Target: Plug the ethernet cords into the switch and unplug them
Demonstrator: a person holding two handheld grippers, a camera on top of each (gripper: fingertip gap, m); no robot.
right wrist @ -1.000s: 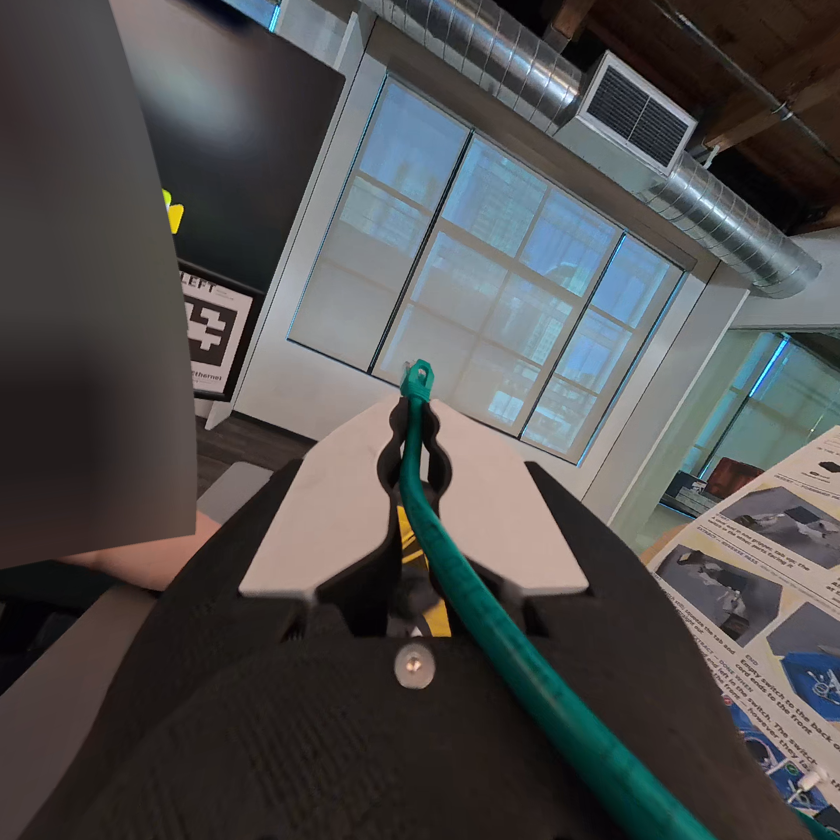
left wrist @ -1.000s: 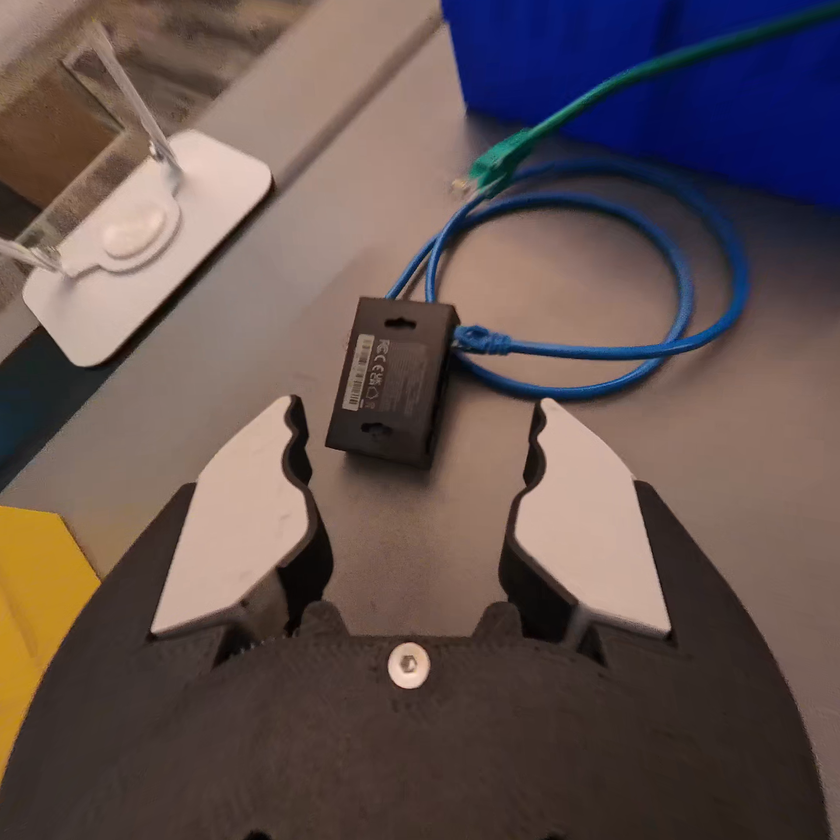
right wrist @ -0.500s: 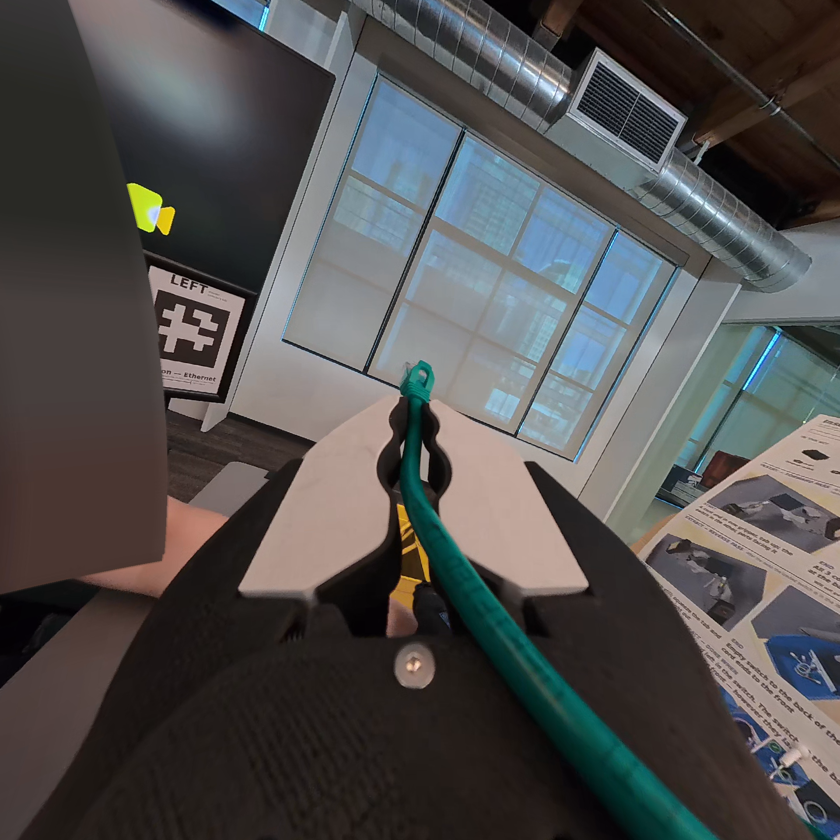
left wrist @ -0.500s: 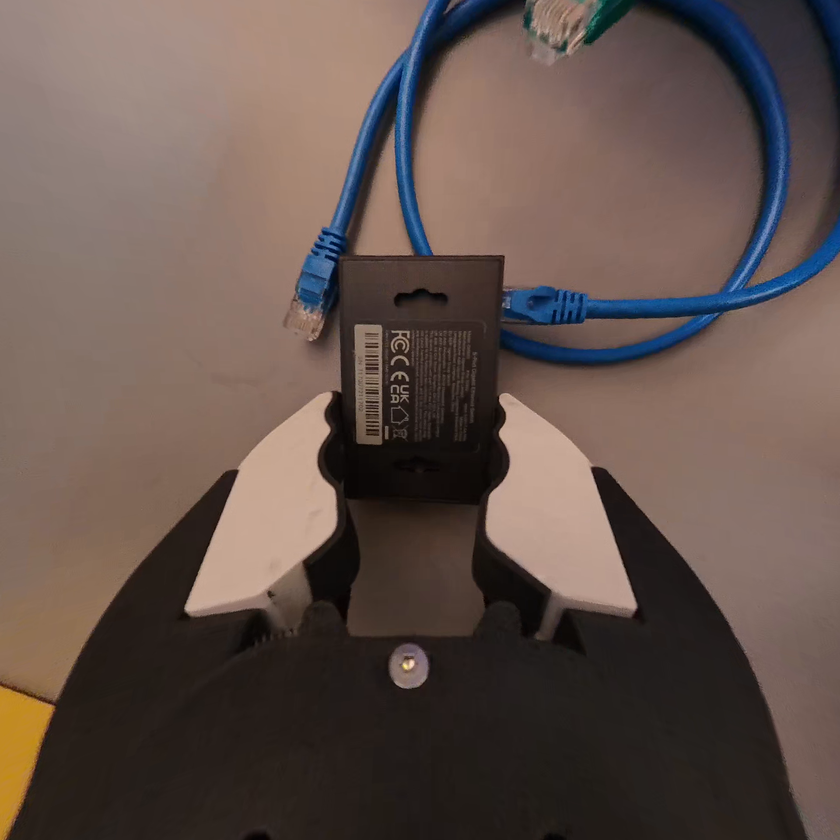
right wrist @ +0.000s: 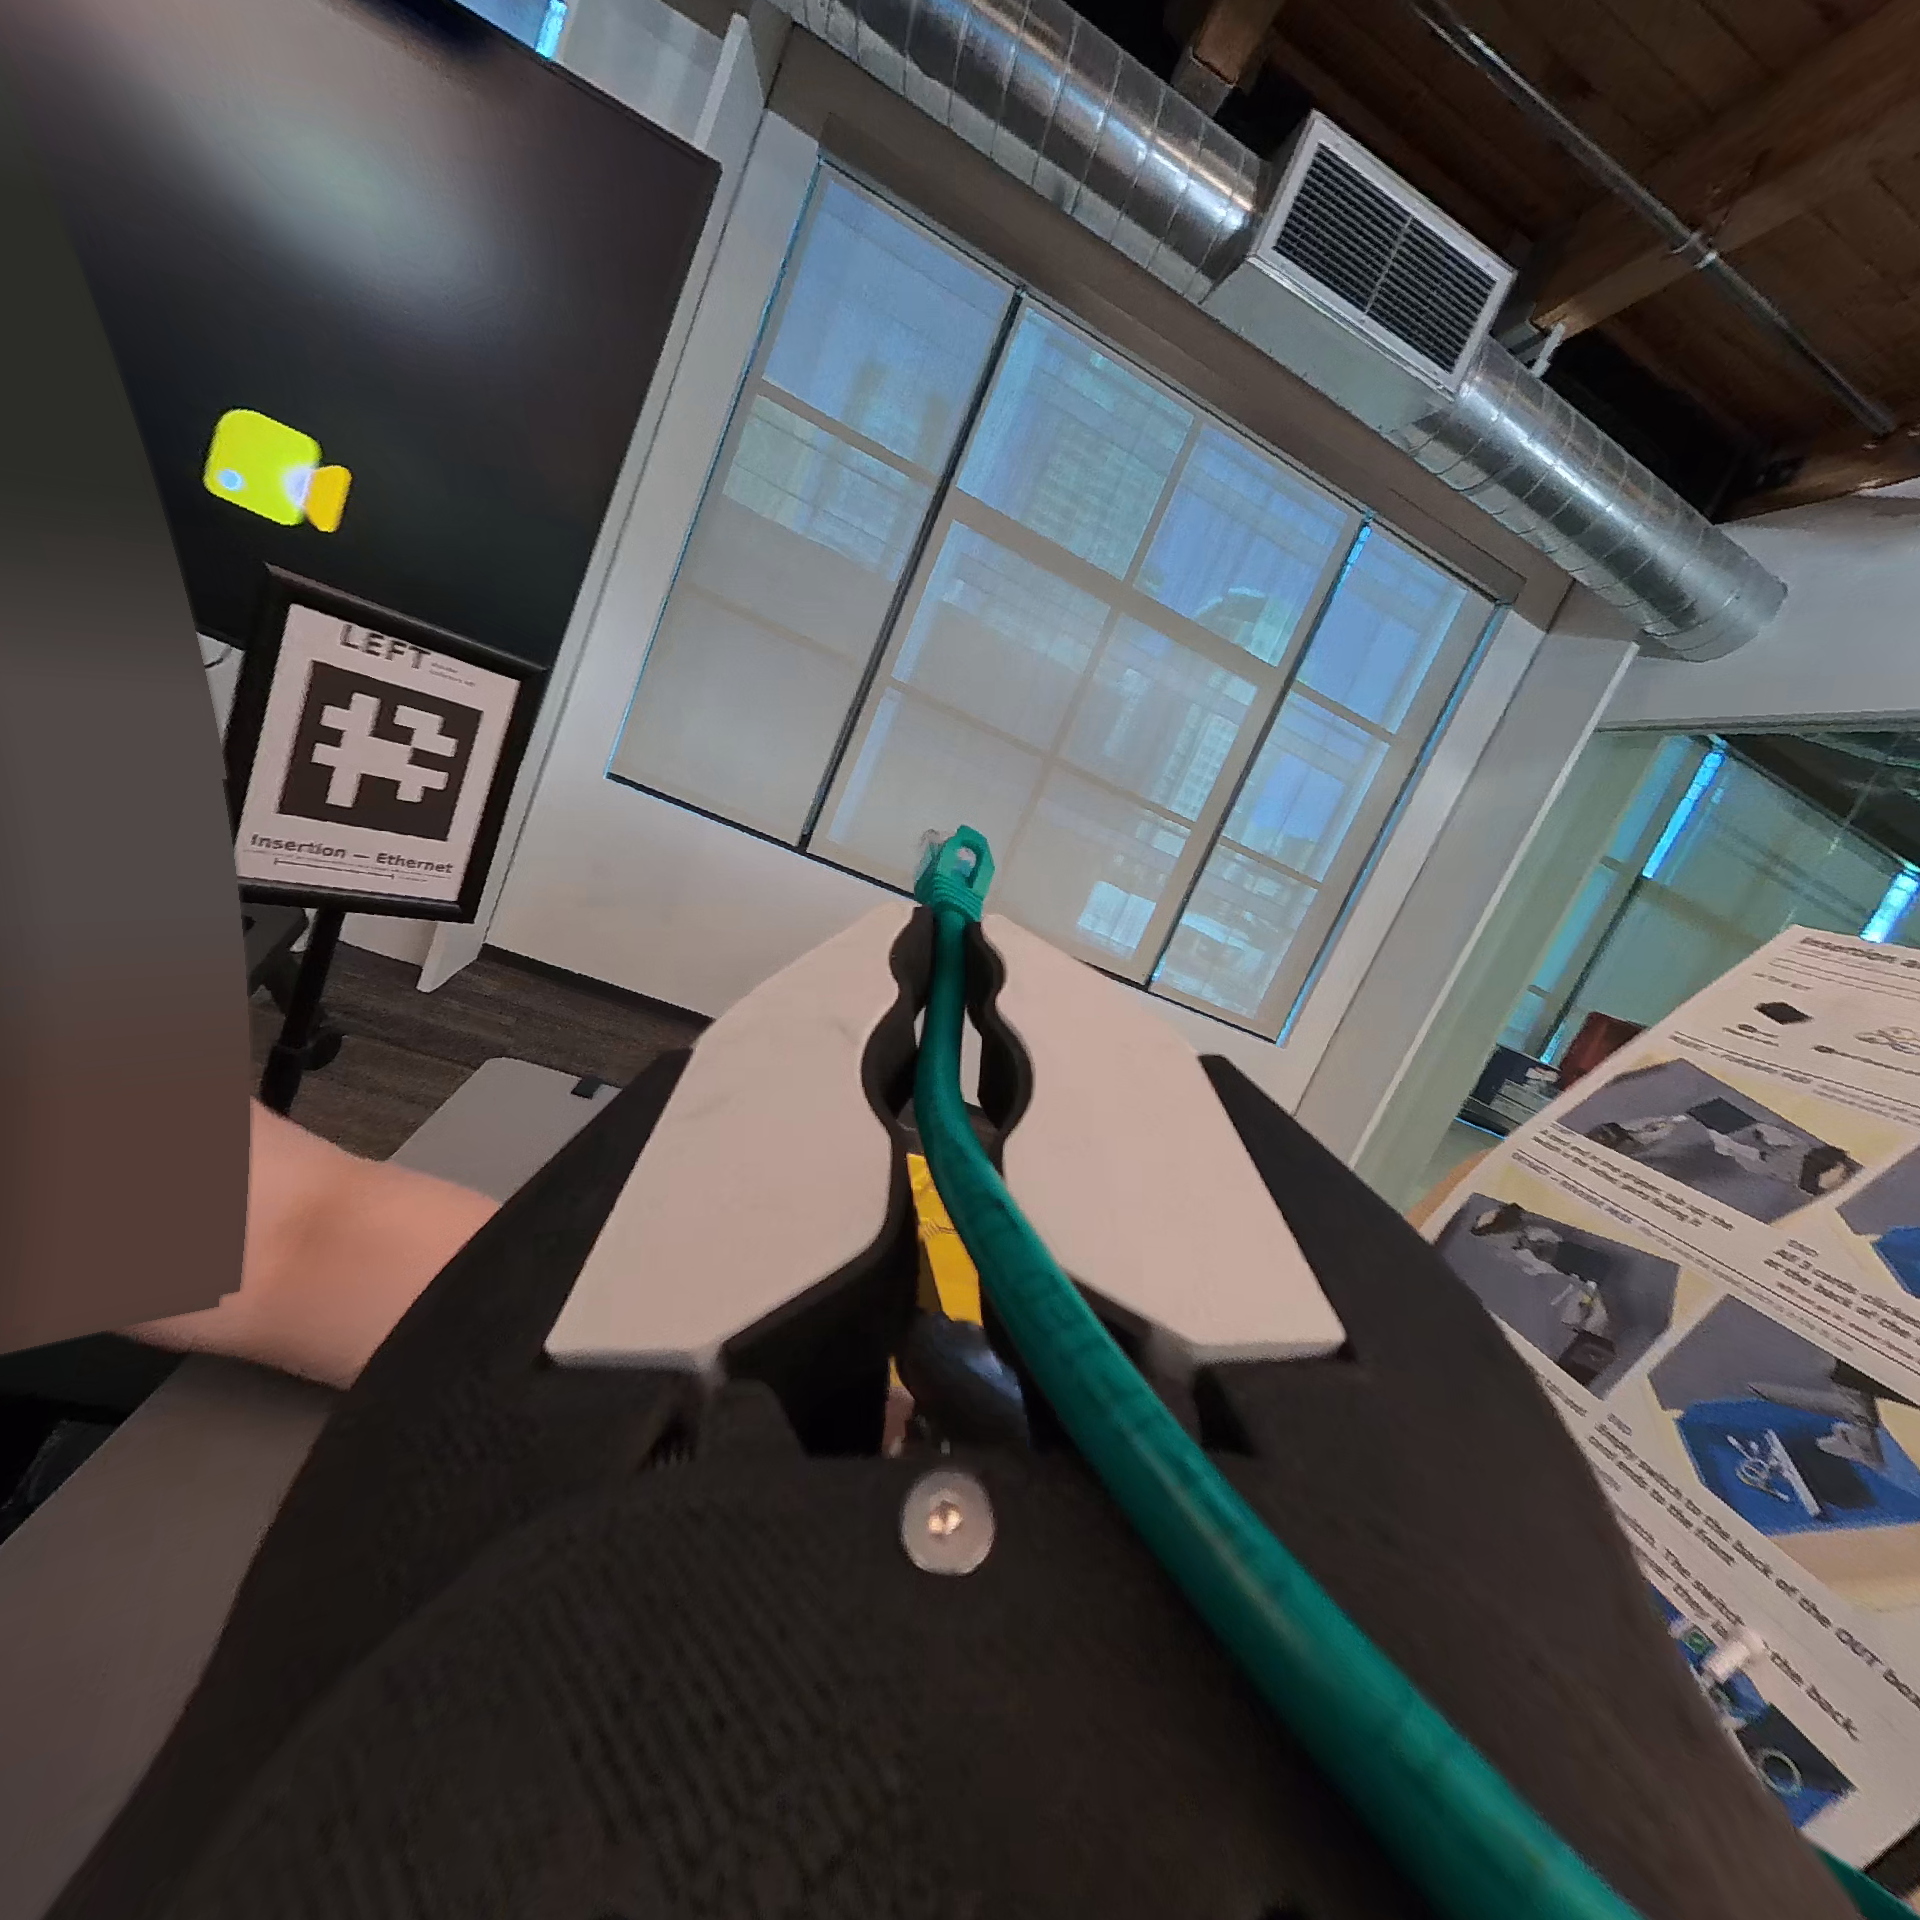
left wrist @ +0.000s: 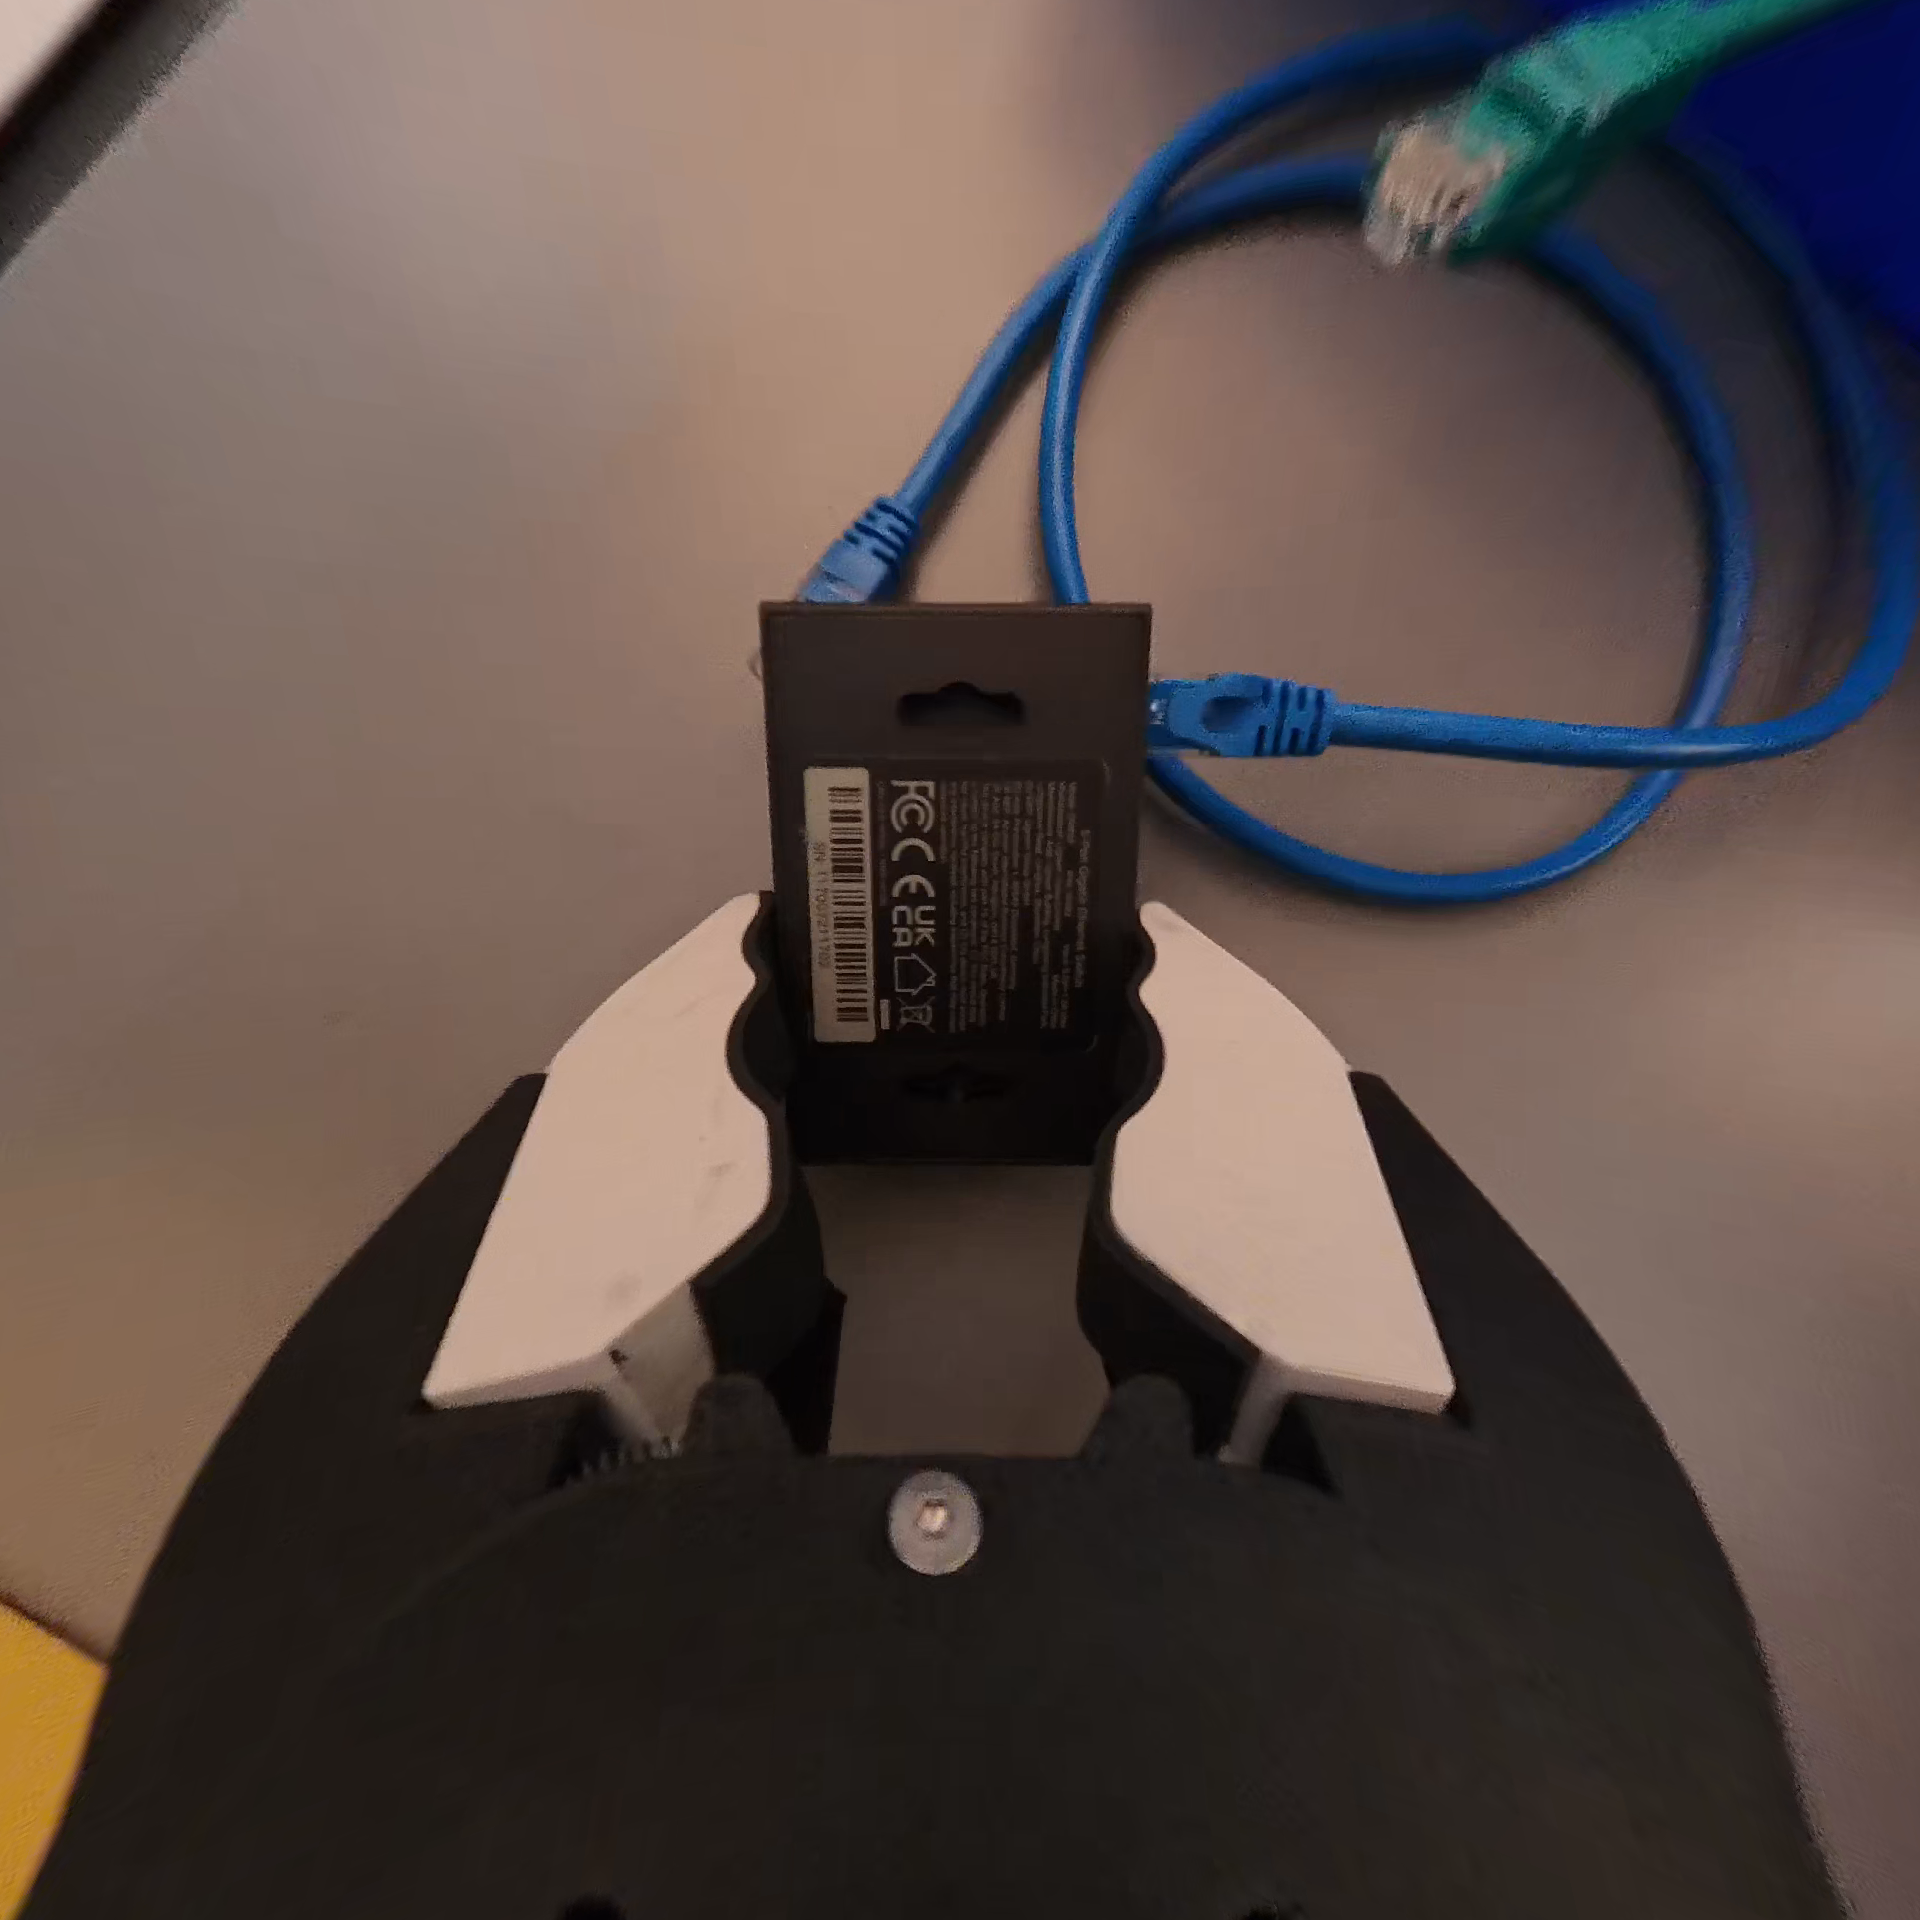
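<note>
Now the left claw (left wrist: 951,1023) is closed on the near end of the small black switch (left wrist: 956,831), with one white finger (left wrist: 665,1132) pressed on each side of it. The switch shows its flat side with a sticker, and its far end sticks out past the fingers over the grey desk (left wrist: 416,520). A blue cord (left wrist: 1558,727) has one plug (left wrist: 1236,715) pushed into the right side of the switch. From there the blue cord makes a big loop on the desk, and its other plug (left wrist: 857,556) lies loose just behind the far left corner of the switch. A green plug (left wrist: 1475,177) hangs blurry up in the far right corner, above the blue loop and apart from the switch. Over in the right wrist view, the right claw (right wrist: 945,925) is closed tight on a green cord (right wrist: 1039,1247). The green cord runs up between its fingers, and the plug pokes out past the tips. This claw points up at a big window (right wrist: 1039,675), not at the desk. A dark screen (right wrist: 364,343) and a framed sign (right wrist: 374,758) stand to the left, and a printed sheet with pictures (right wrist: 1714,1247) leans on the right.
</note>
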